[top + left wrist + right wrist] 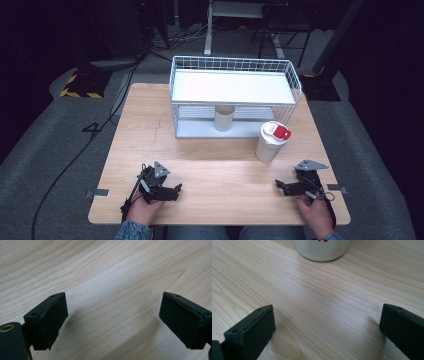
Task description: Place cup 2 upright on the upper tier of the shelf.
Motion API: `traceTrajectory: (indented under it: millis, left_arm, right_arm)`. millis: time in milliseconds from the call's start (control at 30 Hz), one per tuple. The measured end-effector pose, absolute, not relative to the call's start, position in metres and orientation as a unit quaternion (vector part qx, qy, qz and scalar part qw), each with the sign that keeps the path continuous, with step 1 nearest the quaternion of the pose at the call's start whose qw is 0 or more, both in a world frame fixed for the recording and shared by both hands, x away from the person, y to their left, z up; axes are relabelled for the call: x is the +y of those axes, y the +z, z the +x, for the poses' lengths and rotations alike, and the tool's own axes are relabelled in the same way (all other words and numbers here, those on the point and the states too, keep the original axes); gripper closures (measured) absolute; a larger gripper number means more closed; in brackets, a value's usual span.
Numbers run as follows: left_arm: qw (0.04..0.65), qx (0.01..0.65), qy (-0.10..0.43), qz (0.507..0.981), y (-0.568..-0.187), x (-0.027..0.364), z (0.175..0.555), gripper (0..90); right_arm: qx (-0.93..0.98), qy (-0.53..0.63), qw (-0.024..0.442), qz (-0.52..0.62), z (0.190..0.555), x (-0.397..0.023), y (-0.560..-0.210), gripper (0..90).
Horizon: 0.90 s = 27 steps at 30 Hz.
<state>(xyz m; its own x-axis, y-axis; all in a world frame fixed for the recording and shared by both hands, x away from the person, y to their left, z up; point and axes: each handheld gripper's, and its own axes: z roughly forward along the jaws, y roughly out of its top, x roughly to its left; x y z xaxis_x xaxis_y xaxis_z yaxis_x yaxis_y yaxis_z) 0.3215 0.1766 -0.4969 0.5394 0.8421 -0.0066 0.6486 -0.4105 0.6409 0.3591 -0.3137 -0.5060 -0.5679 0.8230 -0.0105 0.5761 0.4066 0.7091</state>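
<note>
A white cup with a white lid and a red tab (271, 141) stands on the wooden table (210, 170), right of centre; its base (322, 250) shows at the top of the right gripper view. A beige cup (224, 118) stands on the lower shelf of a white wire rack (232, 95). My left gripper (176, 190) rests low over the table's near left, open, with bare wood between its jaws (112, 315). My right gripper (278, 186) sits at the near right, open and holding nothing (327, 322), short of the lidded cup.
The rack has a flat white top shelf (230, 86) at the back of the table. Black cables (75, 155) trail over the grey floor on the left. A yellow-and-black marked block (82, 84) lies beyond the table's far left corner.
</note>
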Motion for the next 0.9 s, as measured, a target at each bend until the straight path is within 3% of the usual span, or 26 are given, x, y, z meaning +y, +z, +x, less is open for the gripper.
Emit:
traceTrajectory:
  millis: [900]
  left_arm:
    - [0.323, 0.449, 0.16, 0.818, -0.505, 0.197, 0.317, 5.1]
  right_arm:
    - [0.818, 0.338, 0.182, 0.428, 0.359, -0.314, -0.506, 0.4]
